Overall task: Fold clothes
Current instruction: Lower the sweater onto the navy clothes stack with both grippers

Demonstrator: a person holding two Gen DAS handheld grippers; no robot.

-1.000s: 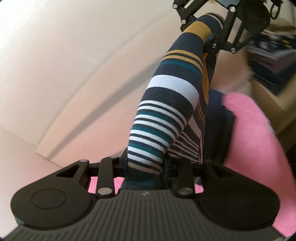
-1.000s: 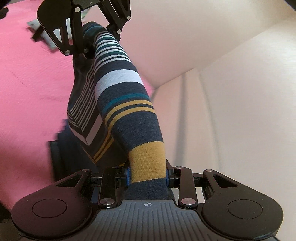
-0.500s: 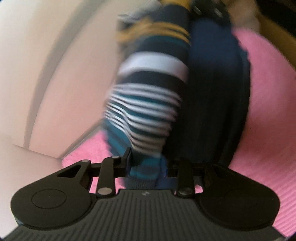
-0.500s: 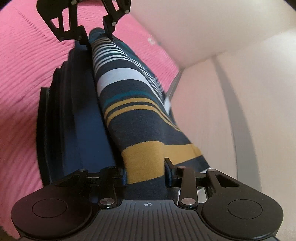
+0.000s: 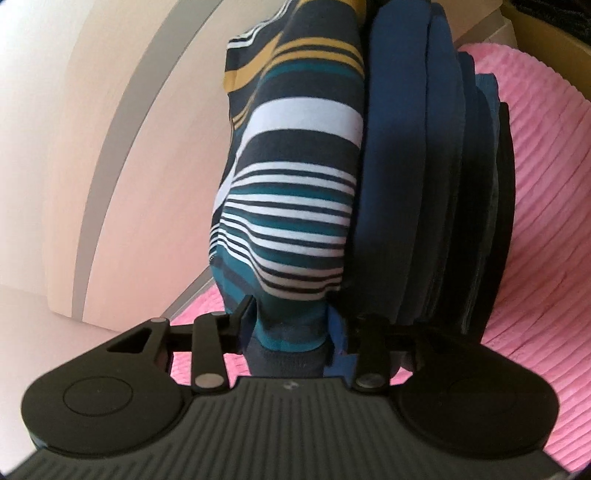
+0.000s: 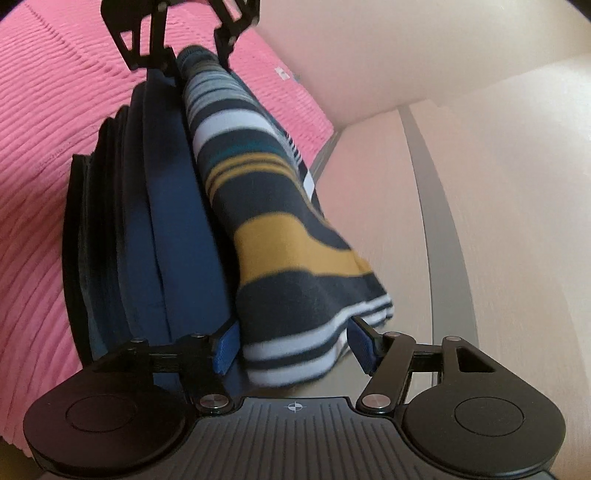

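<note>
A folded striped garment [image 5: 295,206], navy with white, teal and mustard bands, lies on top of a stack of folded navy clothes [image 5: 436,192] on a pink ribbed blanket [image 5: 546,206]. My left gripper [image 5: 291,325] is shut on the teal end of the striped garment. My right gripper [image 6: 295,350] is at the other end [image 6: 291,354]; its jaws stand apart around the cloth and no longer pinch it. The left gripper shows at the top of the right wrist view [image 6: 195,59]. The navy stack also shows there [image 6: 147,236].
A pale beige wall or furniture panel with a grey strip [image 6: 443,229] runs close beside the stack. A cardboard box edge [image 5: 535,33] shows at the far right in the left wrist view. The pink blanket [image 6: 51,110] spreads on the other side.
Both grippers lowered the striped garment from hanging in the air onto the navy stack. The right gripper's jaws have opened and let go of the mustard end.
</note>
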